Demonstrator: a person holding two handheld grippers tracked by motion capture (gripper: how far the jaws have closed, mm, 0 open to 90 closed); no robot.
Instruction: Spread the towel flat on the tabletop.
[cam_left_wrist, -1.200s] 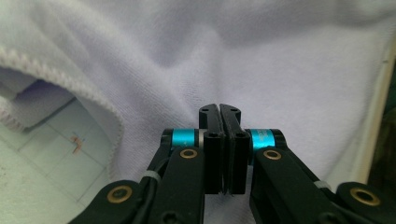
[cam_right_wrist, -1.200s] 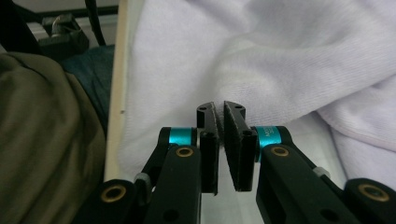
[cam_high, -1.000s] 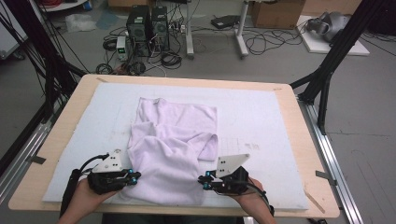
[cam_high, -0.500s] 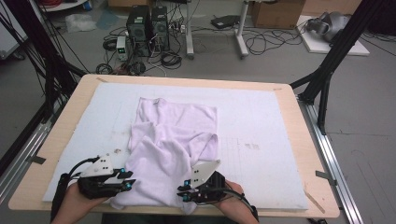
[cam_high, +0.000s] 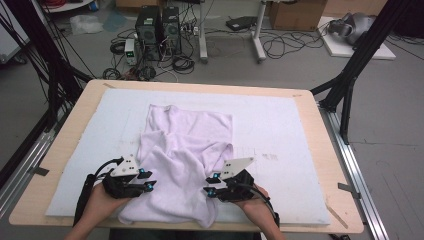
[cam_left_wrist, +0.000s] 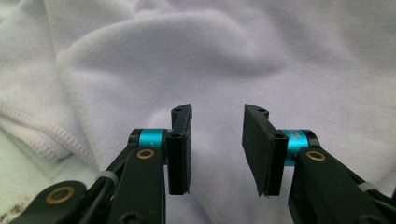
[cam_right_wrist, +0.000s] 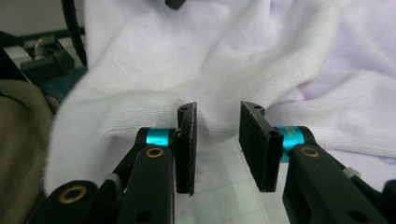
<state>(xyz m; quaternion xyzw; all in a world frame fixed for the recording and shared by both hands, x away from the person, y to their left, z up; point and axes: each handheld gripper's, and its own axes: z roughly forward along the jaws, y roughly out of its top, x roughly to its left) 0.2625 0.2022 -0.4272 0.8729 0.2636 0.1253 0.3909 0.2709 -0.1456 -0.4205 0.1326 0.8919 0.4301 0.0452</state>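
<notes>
1. Left gripper view: the left gripper (cam_left_wrist: 216, 149) has just been opening; its jaws stand partly apart over the lilac garment (cam_left_wrist: 261, 65), nothing pinched between the pads, and a stitched hem runs at the left of this view.
2. Right gripper view: the right gripper (cam_right_wrist: 217, 147) has likewise just been opening; its pads (cam_right_wrist: 186, 144) are clear of the garment's bunched edge just ahead, with gridded mat showing between them.
3. High view: both grippers sit at the garment's near end, left gripper (cam_high: 141, 181) on its left edge, right gripper (cam_high: 214, 186) on its right. The garment (cam_high: 187, 150) lies crumpled on the white mat (cam_high: 280, 130) covering the wooden table (cam_high: 320, 125).
4. No readable writing or label appears on the garment.
</notes>
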